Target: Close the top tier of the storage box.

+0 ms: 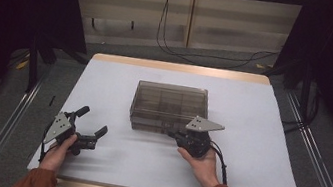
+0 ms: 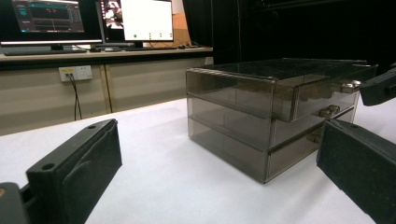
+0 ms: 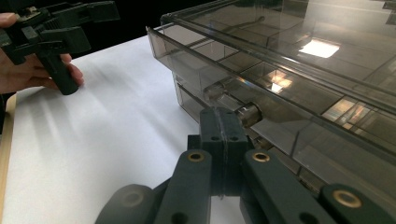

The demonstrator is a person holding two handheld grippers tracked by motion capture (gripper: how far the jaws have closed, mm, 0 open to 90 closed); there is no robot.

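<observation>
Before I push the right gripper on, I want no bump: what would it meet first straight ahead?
Probably the drawer knob on the smoky plastic drawer box; the shut right gripper already points at its front, seemingly almost touching.

You've got a smoky translucent plastic drawer box (image 1: 169, 106), glossy and smooth, with shiny metal knobs (image 3: 247, 114). It's on a matt white paper-like table cover (image 1: 258, 138). Your black gripper pads (image 2: 77, 170) look matt and rubbery.

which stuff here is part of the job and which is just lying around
Part of the job:
- smoky drawer box
- top drawer knob
- right gripper, shut at that knob
- left gripper, open, waiting on the white table cover

Just around:
- monitors on the far bench
- cables on the floor
</observation>
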